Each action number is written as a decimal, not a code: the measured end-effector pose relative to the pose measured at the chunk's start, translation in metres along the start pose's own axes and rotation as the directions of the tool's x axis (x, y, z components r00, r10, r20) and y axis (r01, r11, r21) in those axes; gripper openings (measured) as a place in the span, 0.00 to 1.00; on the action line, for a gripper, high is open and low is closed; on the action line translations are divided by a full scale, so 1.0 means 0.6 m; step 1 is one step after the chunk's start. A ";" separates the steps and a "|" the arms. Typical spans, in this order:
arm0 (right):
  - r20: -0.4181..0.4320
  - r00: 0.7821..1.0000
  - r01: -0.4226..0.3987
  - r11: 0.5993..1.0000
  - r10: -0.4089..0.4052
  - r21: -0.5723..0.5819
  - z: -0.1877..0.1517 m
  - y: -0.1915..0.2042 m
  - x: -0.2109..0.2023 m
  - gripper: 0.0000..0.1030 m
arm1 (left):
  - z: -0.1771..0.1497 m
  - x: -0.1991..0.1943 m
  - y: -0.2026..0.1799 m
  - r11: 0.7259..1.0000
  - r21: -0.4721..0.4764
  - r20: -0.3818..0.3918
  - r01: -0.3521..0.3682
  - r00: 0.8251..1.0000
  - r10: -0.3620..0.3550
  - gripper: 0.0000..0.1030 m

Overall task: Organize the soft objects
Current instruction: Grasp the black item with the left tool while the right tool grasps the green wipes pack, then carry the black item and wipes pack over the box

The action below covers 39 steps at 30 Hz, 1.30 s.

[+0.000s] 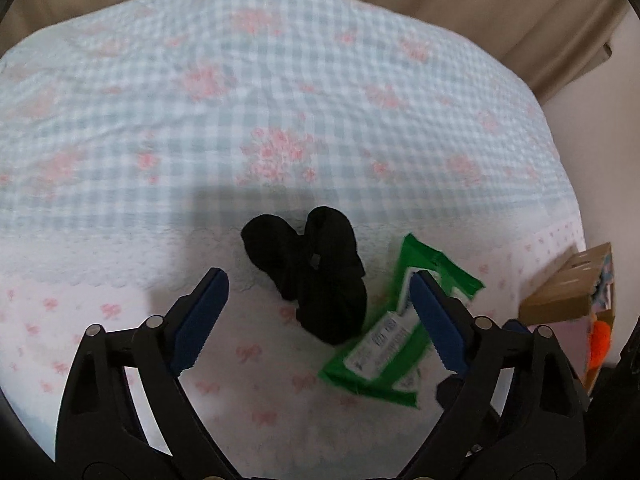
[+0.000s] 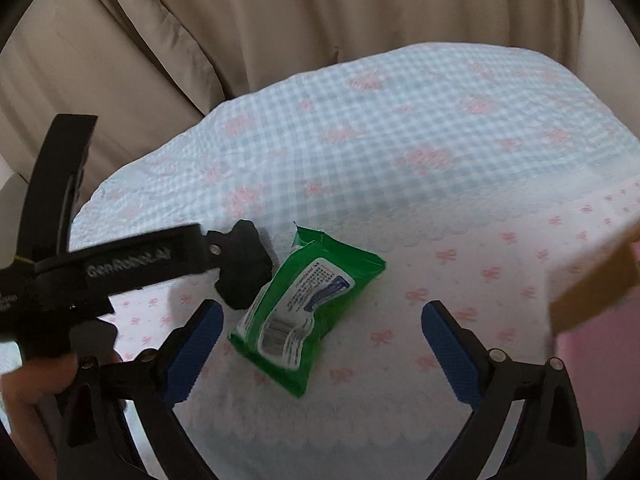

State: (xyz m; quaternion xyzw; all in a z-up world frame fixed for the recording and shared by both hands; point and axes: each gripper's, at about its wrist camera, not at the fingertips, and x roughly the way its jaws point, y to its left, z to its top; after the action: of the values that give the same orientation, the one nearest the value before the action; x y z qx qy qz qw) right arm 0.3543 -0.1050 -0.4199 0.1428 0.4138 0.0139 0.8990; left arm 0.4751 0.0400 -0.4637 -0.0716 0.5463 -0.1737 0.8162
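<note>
A black soft bundle, like rolled socks (image 1: 316, 268), lies on the checked and bow-print cloth (image 1: 280, 100). A green pack of wipes (image 1: 394, 332) lies just right of it, touching. My left gripper (image 1: 318, 316) is open, its blue pads either side of the bundle, a little above it. In the right wrist view the green pack (image 2: 304, 312) lies ahead and to the left of my open, empty right gripper (image 2: 322, 344). The black bundle (image 2: 244, 272) is partly hidden behind the left gripper's black body (image 2: 132, 260).
A cardboard box (image 1: 568, 292) with something orange in it (image 1: 600, 340) stands at the cloth's right edge; its corner shows blurred in the right wrist view (image 2: 596, 284). Beige cushions (image 2: 280, 20) rise behind the cloth.
</note>
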 end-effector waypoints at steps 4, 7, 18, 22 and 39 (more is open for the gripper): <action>-0.016 1.000 -0.008 1.000 0.008 0.002 0.001 0.001 0.036 0.88 | -0.001 0.036 0.002 1.000 0.010 -0.017 -0.014 1.000 0.015 0.72; -0.035 0.999 -0.020 1.000 0.020 0.003 0.001 0.003 0.059 0.78 | -0.002 0.045 0.007 1.000 0.009 -0.002 -0.029 1.000 0.029 0.64; -0.071 0.994 -0.078 0.997 0.079 0.019 -0.004 0.021 0.081 0.46 | -0.012 0.030 0.025 0.998 0.027 0.020 -0.054 0.998 0.053 0.18; -0.075 0.993 -0.092 0.996 0.093 0.019 -0.006 0.020 0.077 0.38 | -0.019 0.017 0.028 0.998 0.028 0.031 -0.059 0.998 0.058 0.17; 0.013 0.993 -0.116 0.993 0.117 -0.035 0.043 0.030 -0.155 0.37 | -0.039 -0.218 -0.059 0.996 0.039 0.129 -0.077 0.989 0.072 0.17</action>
State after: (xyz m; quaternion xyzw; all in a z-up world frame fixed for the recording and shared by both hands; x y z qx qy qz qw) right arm 0.3143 -0.1077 -0.3301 0.1516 0.3978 0.0723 0.9020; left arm 0.4017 0.0558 -0.3487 -0.0444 0.4914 -0.1501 0.8568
